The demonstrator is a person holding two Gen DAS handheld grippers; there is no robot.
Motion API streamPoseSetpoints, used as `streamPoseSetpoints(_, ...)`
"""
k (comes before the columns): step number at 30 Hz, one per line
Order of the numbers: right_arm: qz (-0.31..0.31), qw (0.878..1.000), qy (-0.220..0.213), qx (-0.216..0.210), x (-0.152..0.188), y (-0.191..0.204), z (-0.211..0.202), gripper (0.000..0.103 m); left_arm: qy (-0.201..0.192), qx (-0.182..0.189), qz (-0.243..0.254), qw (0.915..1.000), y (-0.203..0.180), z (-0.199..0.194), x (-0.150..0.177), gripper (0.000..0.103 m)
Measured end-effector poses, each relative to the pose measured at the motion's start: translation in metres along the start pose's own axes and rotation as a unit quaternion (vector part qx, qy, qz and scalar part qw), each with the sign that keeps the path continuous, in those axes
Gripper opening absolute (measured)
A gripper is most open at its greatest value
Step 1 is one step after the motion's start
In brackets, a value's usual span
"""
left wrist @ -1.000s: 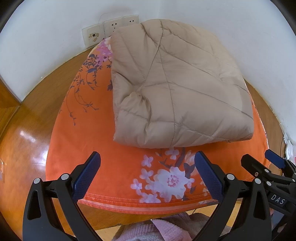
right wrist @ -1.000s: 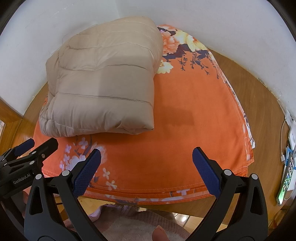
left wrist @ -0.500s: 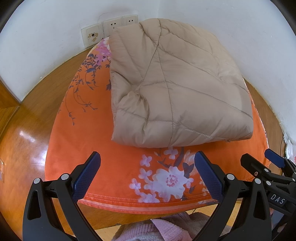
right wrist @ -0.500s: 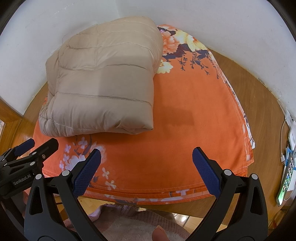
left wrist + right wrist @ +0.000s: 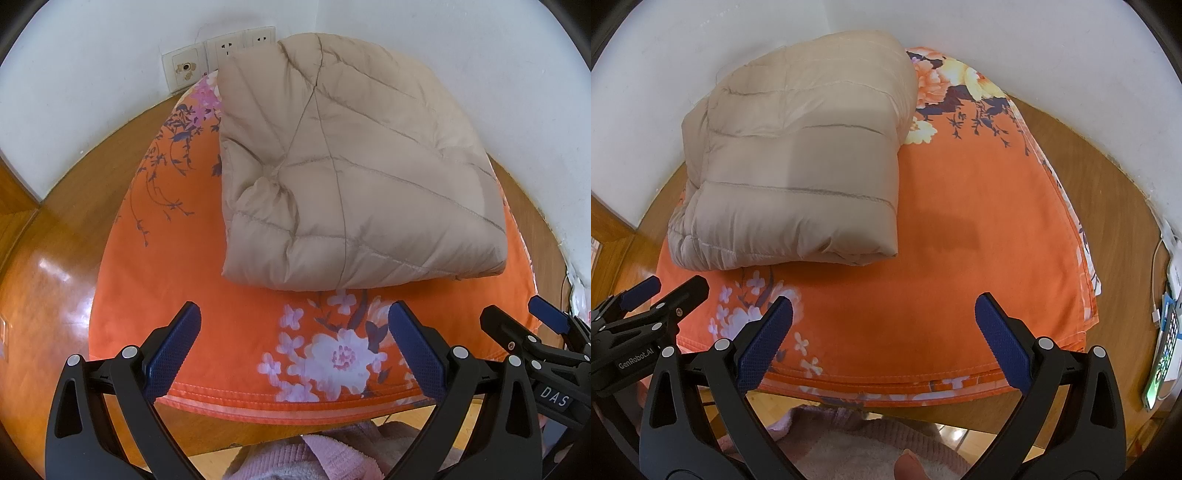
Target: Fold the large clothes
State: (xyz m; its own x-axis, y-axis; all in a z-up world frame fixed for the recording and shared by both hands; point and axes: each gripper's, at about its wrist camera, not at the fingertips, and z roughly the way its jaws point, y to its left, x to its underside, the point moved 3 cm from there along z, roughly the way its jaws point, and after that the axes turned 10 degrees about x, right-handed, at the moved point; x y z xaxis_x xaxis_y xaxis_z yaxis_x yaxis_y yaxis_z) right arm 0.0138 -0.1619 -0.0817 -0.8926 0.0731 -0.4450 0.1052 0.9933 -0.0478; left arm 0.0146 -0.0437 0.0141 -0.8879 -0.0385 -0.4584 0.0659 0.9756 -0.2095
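A beige quilted puffer garment (image 5: 354, 166) lies folded into a thick rectangle on an orange floral cloth (image 5: 177, 266) that covers a wooden table. It also shows in the right wrist view (image 5: 801, 158), at the cloth's (image 5: 979, 240) far left. My left gripper (image 5: 293, 332) is open and empty, hovering over the cloth's near edge, short of the garment. My right gripper (image 5: 884, 328) is open and empty over the near edge too, to the right of the garment. Each gripper shows at the edge of the other's view.
White walls close the far side, with wall sockets (image 5: 221, 51) behind the garment. Bare wooden tabletop (image 5: 1108, 192) rings the cloth. A phone (image 5: 1163, 354) and white charger cables lie at the right edge. Pink fuzzy fabric (image 5: 314, 458) shows below the near table edge.
The left wrist view has shifted slightly, so the garment sits a little lower left in frame. The right gripper has not moved. Both grippers stay open.
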Motion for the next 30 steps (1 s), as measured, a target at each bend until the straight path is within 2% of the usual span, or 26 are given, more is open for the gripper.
streamPoseSetpoints(24, -0.005, 1.000, 0.005, -0.003, 0.002, 0.004, 0.003, 0.098, 0.005, 0.001, -0.003, 1.0000, 0.000, -0.001, 0.004, 0.097)
streamPoseSetpoints(30, 0.009, 1.000, -0.005, -0.020, -0.005, -0.015, 0.004, 0.098, 0.007, -0.002, -0.023, 0.9997, 0.006, 0.000, 0.006, 0.097)
